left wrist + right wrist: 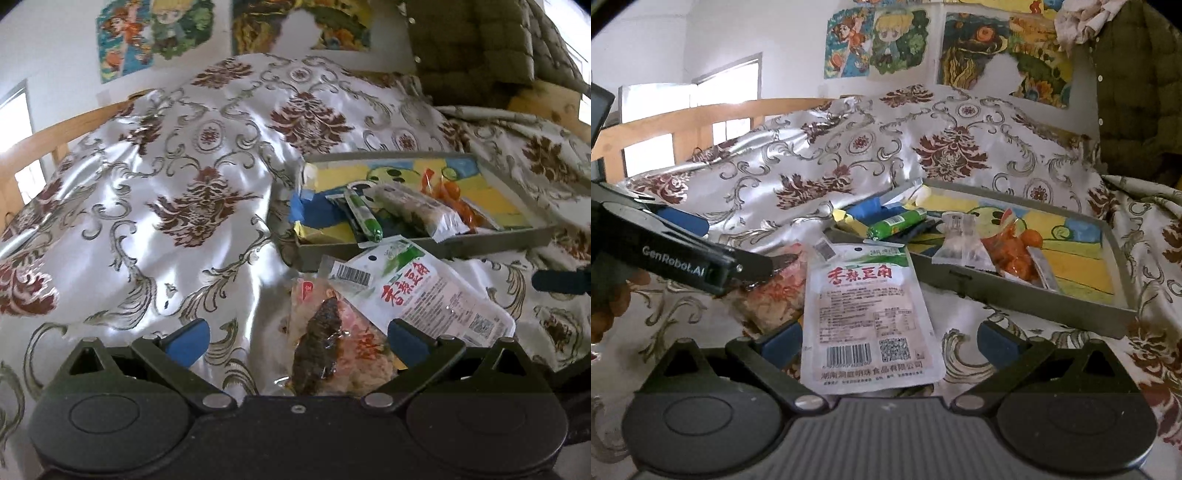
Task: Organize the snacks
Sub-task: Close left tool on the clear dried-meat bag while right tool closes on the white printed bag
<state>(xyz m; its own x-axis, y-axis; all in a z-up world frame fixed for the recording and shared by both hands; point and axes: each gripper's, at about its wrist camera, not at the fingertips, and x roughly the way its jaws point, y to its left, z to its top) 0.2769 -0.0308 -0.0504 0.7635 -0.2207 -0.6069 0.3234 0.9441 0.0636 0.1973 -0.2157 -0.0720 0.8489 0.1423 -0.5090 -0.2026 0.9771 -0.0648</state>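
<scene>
Fingers of both grippers stand wide apart, empty: left gripper [297, 341] straddles the fish packet [328, 343], right gripper [888, 341] the bean pouch [868, 317], apparently for transfer to the tray [1015, 299].

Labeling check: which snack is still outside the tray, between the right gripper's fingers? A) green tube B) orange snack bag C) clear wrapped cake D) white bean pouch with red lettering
D: the white bean pouch lies flat on the patterned bedspread, in front of the grey tray, between the open right gripper fingers.
</scene>
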